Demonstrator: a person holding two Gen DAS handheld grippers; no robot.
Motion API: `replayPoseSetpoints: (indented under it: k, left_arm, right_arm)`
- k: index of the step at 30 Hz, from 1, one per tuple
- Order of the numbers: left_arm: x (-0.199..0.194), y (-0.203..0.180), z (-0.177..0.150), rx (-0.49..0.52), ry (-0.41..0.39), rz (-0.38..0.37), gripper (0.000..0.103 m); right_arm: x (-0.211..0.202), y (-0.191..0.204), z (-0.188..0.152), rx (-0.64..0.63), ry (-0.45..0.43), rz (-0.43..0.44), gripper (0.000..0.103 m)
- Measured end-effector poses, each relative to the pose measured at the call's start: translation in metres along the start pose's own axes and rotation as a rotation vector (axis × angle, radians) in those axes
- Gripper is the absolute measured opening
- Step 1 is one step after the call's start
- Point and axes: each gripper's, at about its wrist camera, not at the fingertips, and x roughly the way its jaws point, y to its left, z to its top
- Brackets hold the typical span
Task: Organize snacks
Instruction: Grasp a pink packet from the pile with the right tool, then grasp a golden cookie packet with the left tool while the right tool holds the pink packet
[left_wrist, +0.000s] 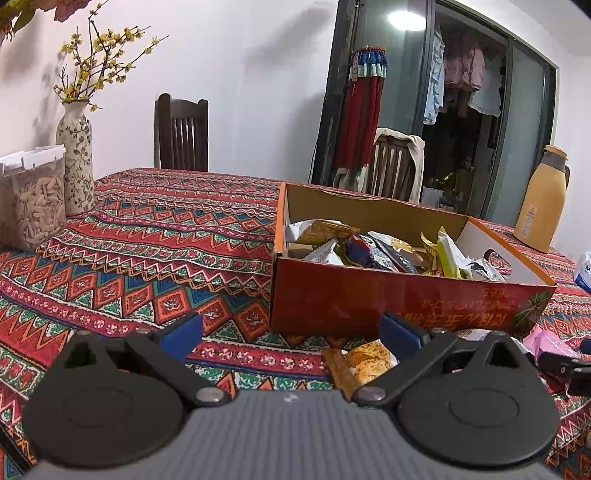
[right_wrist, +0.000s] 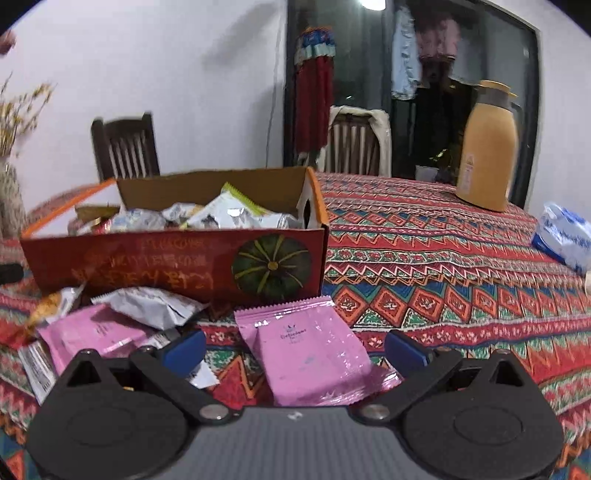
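A pink snack packet lay between the spread, empty right tongs, the red snack box just beyond, while the left tongs gaped empty beside an orange packet.

Right hand-held gripper spread wide over pink snack packet; red snack box beyond, ahead-left, on bench.

Tabletop: covered by a red patterned cloth.
Vase: floral, with yellow-flowered branches, at the wall.
Clear container: white lid, just beside the vase.
Yellow jug: upright, far edge.
Chairs: dark wood, behind.
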Motion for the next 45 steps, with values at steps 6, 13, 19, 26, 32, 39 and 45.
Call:
replayPoseSetpoints:
  k: [6, 13, 19, 26, 32, 39, 45]
  left_arm:
    - [0.002, 0.002, 0.001, -0.012, 0.009, 0.000, 0.103]
    - [0.003, 0.002, 0.001, -0.016, 0.017, -0.001, 0.103]
    - [0.003, 0.002, 0.001, -0.017, 0.016, 0.001, 0.103]
    - [0.004, 0.001, 0.001, -0.014, 0.023, 0.006, 0.103]
    - [0.004, 0.001, 0.001, -0.011, 0.024, 0.008, 0.103]
    - [0.005, 0.000, 0.000, -0.005, 0.024, 0.023, 0.103]
    - [0.010, -0.004, 0.005, 0.006, 0.065, 0.058, 0.103]
  right_arm:
    - [0.017, -0.005, 0.006, -0.012, 0.078, 0.055, 0.077]
    - [0.018, -0.006, 0.003, 0.002, 0.065, 0.126, 0.061]
    - [-0.003, 0.000, 0.000, 0.031, -0.057, 0.124, 0.061]
    - [-0.029, 0.021, 0.001, 0.025, -0.252, 0.082, 0.061]
    - [-0.029, 0.021, 0.003, 0.021, -0.288, 0.049, 0.061]
    - [-0.031, 0.025, 0.000, 0.014, -0.296, 0.048, 0.061]
    - [-0.032, 0.021, -0.002, 0.037, -0.300, 0.055, 0.061]
